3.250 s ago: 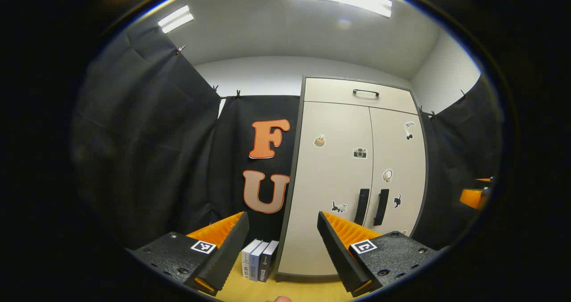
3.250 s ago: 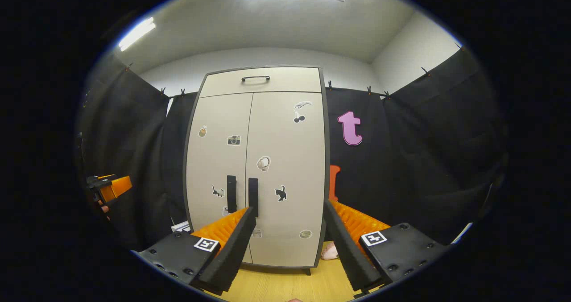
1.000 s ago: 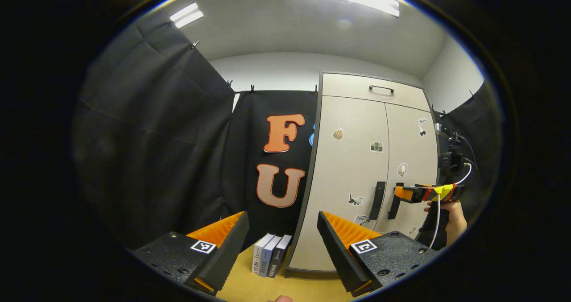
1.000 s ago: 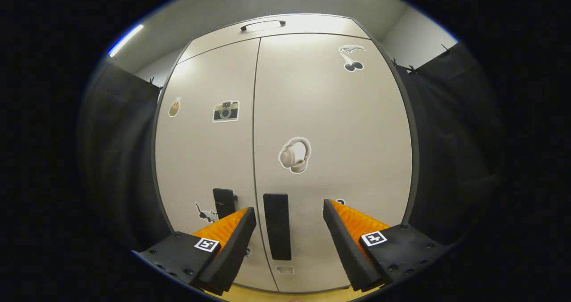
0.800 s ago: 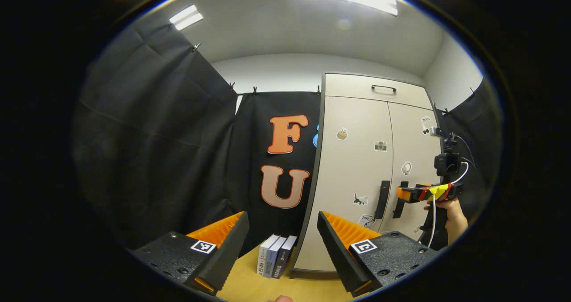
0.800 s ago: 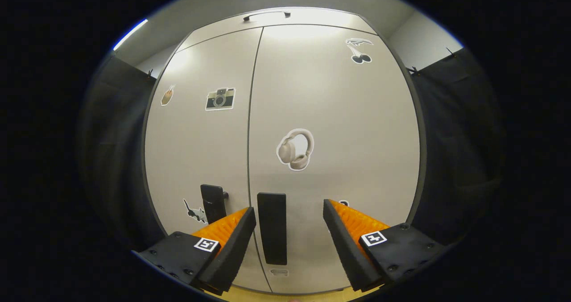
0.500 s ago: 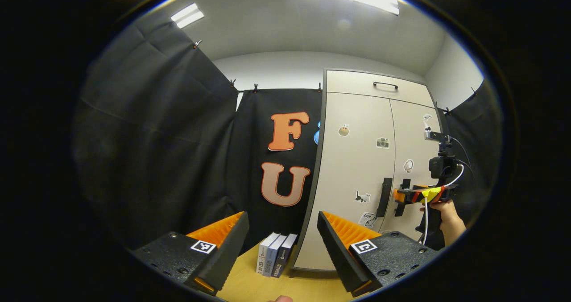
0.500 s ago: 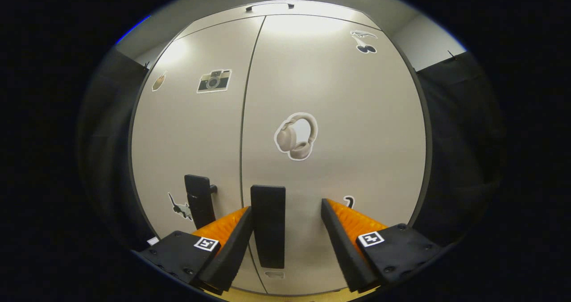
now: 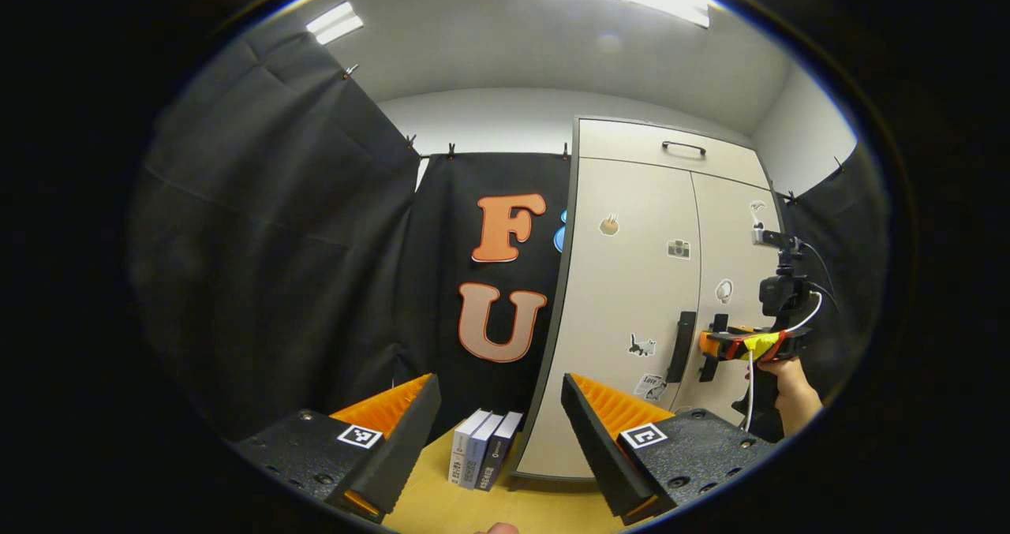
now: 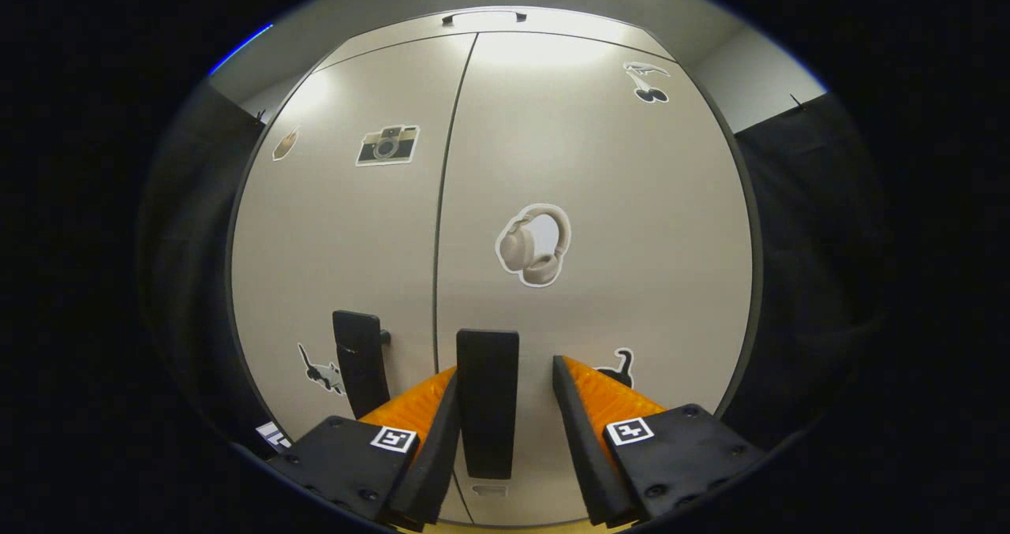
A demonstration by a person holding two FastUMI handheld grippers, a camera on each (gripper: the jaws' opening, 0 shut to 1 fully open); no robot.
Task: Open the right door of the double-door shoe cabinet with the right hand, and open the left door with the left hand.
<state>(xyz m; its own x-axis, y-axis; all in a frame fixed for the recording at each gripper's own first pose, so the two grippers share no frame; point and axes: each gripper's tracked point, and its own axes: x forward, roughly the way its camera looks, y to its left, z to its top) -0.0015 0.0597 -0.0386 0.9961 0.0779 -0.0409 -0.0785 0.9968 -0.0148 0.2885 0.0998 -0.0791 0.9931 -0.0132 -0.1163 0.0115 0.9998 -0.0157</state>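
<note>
Black right door handle is sitting between my right gripper fingers, narrowed but not clamping; pulling now risks slipping off.

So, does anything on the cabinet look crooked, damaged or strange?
Nothing stands out. Both doors of the shoe cabinet sit flush and shut, and both handles hang straight. The right gripper straddles the right door handle.

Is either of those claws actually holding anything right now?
Not yet. The right claw straddles the right door's black bar handle, fingers not visibly pressing. The left claw is open, holding nothing.
</note>
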